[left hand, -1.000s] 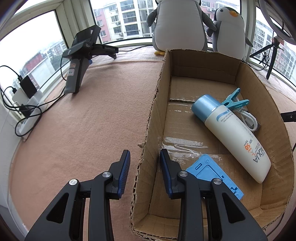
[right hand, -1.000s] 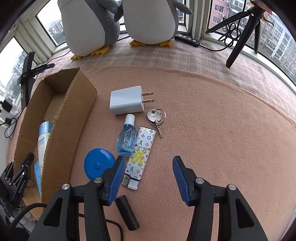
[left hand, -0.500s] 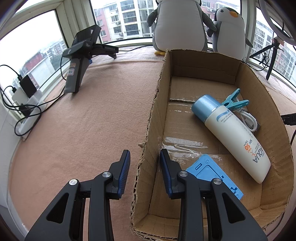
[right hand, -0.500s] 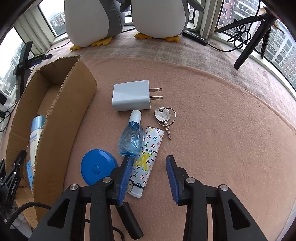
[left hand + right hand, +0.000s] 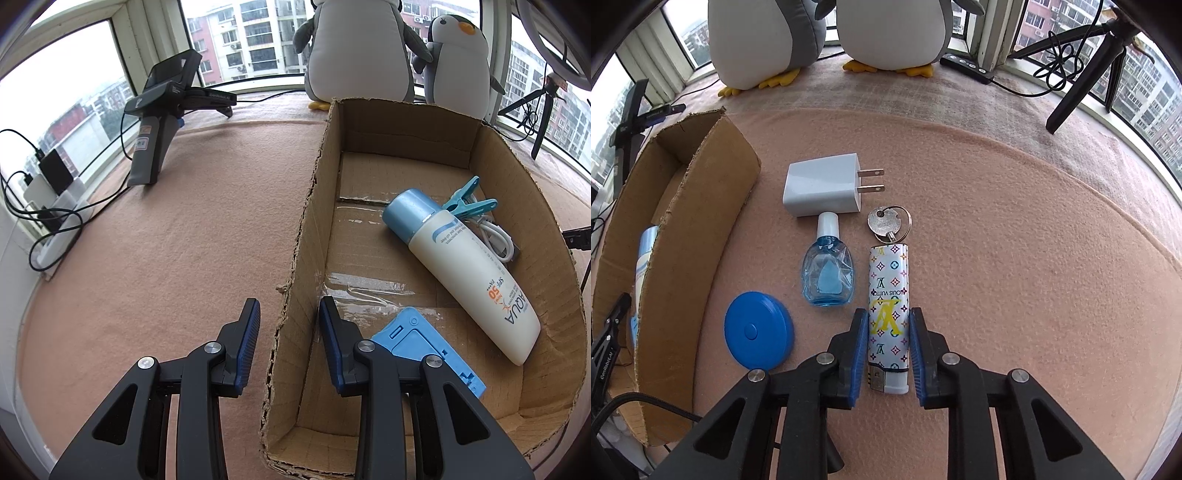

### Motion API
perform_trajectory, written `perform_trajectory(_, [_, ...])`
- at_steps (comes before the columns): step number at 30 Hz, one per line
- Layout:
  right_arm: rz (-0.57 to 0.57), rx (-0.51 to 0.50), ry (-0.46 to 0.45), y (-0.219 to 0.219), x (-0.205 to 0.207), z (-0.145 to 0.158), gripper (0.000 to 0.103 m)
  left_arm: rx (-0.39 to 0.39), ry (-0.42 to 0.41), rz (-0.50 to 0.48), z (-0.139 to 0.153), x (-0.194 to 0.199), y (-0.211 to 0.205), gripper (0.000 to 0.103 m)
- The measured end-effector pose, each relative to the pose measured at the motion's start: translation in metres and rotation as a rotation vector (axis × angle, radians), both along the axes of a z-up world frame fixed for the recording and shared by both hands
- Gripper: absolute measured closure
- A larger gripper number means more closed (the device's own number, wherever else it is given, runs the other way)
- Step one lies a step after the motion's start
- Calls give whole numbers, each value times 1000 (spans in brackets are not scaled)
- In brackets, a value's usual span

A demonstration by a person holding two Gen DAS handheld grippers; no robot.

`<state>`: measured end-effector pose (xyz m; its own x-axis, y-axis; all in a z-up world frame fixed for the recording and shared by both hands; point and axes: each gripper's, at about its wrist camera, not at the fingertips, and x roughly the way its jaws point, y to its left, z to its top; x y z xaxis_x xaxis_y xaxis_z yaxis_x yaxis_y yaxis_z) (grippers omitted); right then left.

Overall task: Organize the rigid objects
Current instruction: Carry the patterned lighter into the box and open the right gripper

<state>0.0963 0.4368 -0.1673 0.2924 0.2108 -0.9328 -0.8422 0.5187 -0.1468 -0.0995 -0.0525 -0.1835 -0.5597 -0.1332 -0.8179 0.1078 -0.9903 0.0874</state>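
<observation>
My right gripper [image 5: 888,325] is shut on the lower half of a white patterned lighter [image 5: 888,280] that lies on the pink felt. Beside it lie a blue eye-drop bottle [image 5: 827,277], a white charger plug [image 5: 823,190], a key on a ring [image 5: 886,225] and a blue round disc [image 5: 757,336]. My left gripper [image 5: 288,321] is open and straddles the left wall of the cardboard box [image 5: 491,192], one finger inside and one outside. Inside the box lie a sunscreen bottle [image 5: 469,273], a blue clothespin [image 5: 467,201], a white cable [image 5: 496,240] and a flat blue case [image 5: 424,347].
Two plush penguins [image 5: 886,33] stand at the far edge by the windows. A black tripod [image 5: 1082,85] is at the far right. A black handheld device [image 5: 162,114] stands at the far left, with chargers and cables [image 5: 51,177] along the left sill.
The right gripper moved forward over the lighter and narrowed its fingers until they closed on its sides. The left gripper and the box have not moved.
</observation>
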Motion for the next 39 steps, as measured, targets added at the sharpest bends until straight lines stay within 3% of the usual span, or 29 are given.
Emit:
perform_trajectory(12, [-35,130,38,-21,-6,32,83,-1,0,-1,0,0,0,72])
perform_trajectory(18, [27,206,39,-14,-33,66,83,-1,0,-1,0,0,0,72])
perform_trajectory(24, [136,240,62,0,-77,82,83,-1,0,-1,0,0,0,72])
perform_trajectory(32, [302,221,126,14,-145,70,83,-1,0,-1,0,0,0,72])
perform_trajectory(39, [374,168,147,27,-179,43,83,-1,0,-1,0,0,0,72])
